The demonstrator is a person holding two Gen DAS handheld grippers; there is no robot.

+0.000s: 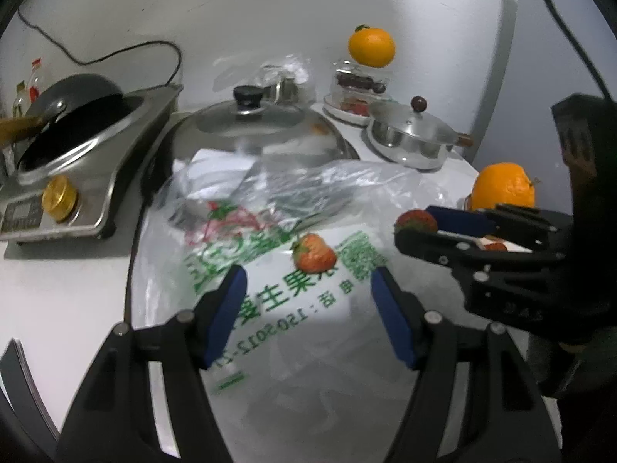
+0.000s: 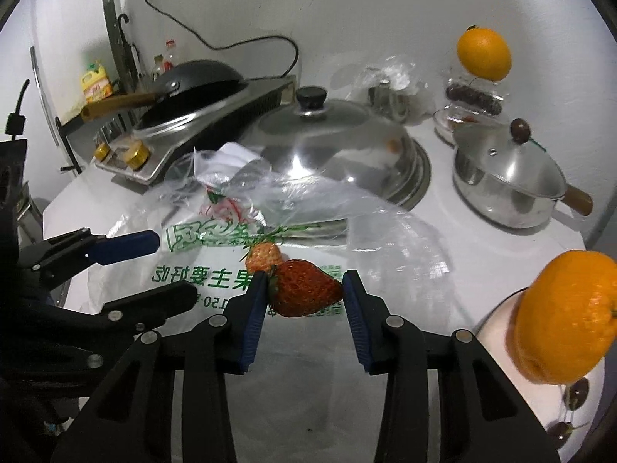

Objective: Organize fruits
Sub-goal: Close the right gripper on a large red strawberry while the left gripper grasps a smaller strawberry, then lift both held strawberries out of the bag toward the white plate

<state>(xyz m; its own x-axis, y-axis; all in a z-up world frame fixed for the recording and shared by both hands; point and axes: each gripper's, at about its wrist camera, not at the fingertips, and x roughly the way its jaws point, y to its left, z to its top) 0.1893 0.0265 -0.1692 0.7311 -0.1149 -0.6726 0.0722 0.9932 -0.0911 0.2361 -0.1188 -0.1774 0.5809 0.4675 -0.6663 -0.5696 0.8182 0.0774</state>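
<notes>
My right claw (image 2: 304, 289) was clenched on a dark red strawberry (image 2: 306, 288), both blue pads (image 2: 256, 308) pressing its sides, the fruit raised clear of the printed plastic bag (image 2: 216, 281) spread flat beneath it. Just beyond it, on the bag, lay a paler strawberry (image 2: 264, 256), its green cap pointing away from me. My left claw (image 1: 308, 293) hung released over the same bag with nothing between its pads, that paler strawberry (image 1: 313, 257) lying a little ahead of its tips. The bag's far edge was crumpled up against the big domed pot lid (image 2: 327, 146), which closed off the far middle of the white counter (image 2: 462, 231). To the far left sat the stove (image 2: 185, 135) with its black wok (image 2: 193, 81); to the far right the small lidded saucepan (image 2: 509, 185), its handle jutting rightward. At the near right an orange (image 2: 563, 316) rested on a white plate's (image 2: 497, 332) rim, close beside my right claw, leaving little room that way. Another orange (image 2: 484, 54) sat atop a clear container (image 2: 472, 96) at the back wall. The open room lay over the flat near part of the bag.
</notes>
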